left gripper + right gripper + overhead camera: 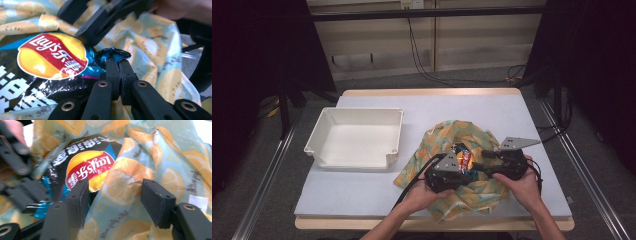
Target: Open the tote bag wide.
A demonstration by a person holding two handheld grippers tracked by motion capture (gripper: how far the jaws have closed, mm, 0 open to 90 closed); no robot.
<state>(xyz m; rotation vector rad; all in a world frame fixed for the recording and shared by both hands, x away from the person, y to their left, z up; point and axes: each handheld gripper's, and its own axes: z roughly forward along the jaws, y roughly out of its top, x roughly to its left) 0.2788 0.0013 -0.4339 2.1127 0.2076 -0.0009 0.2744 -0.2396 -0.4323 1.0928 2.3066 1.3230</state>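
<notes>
Pale blue table mat [362, 187], centre-right of frame: black Lay's crisp packet [465, 161] half out of lemon-print fabric bag [462, 131], left gripper [117, 65] clamped on its corner, right gripper [113, 197] apart astride bag cloth; white plastic tray [356, 137] awaited filling.

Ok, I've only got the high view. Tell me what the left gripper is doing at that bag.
Observer: The left gripper is shut on a corner of the chip packet.
Operator: Give me the right one.
Observer: The right gripper is open, with a fold of the lemon-print cloth bag between its jaws.
Operator: Say where the packet lies.
Observer: In the bag's mouth, logo showing.
</notes>
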